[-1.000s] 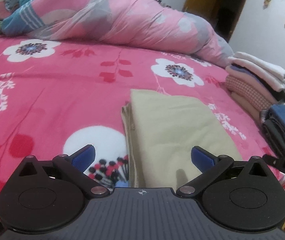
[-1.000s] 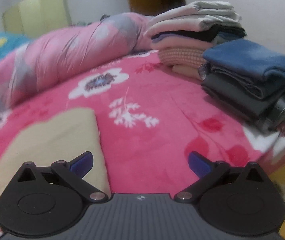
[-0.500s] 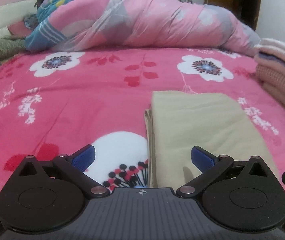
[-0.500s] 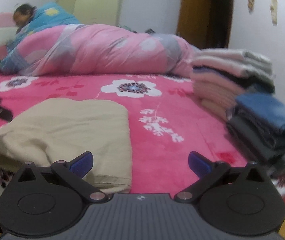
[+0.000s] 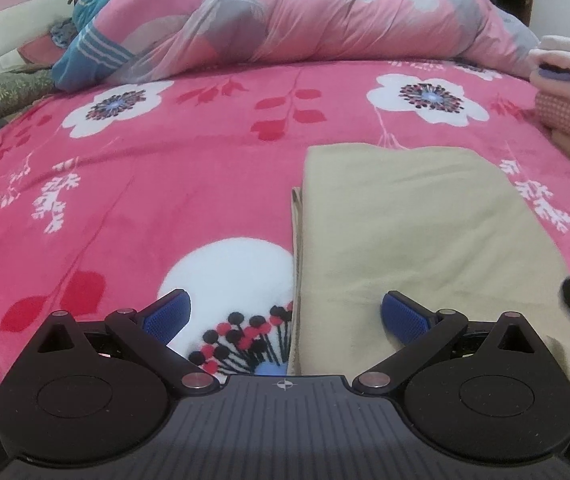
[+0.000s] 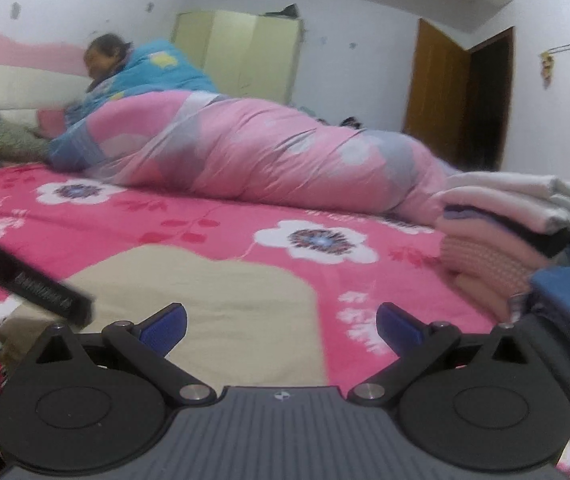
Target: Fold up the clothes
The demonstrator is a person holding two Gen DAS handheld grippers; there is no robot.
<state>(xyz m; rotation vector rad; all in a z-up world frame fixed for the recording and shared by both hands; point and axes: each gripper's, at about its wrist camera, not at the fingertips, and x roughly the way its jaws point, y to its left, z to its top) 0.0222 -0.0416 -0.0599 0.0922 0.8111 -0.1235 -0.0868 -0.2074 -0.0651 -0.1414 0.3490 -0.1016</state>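
Nearest in the left wrist view, the left hand-held gripper (image 5: 285, 314) has its blue-padded fingers (image 5: 167, 314) spread wide with nothing between them; one pad hovers over the bed's pink floral blanket (image 5: 145, 184), the other over the near left edge of the folded beige garment (image 5: 417, 232). The right hand-held gripper (image 6: 279, 326) is likewise wide open and empty, its left pad above the same garment's near right part, its right pad above bare blanket. A dark blurred part of the other tool crosses the left of that view.

The beige garment lies flat on the blanket, folded into a neat rectangle, with layered edges showing along its left side.

Further right, at the bed's edge, stands a stack of folded clothes (image 6: 517, 220): pale and pink pieces on top, a textured pink one beneath, and blue and dark grey ones beside it.

Beyond, a rumpled pink quilt (image 6: 269, 156) runs across the bed, with a person in a blue top (image 6: 145, 68) lying at its far left. Behind are a pale green wardrobe (image 6: 241, 56) and a brown door (image 6: 445, 92).
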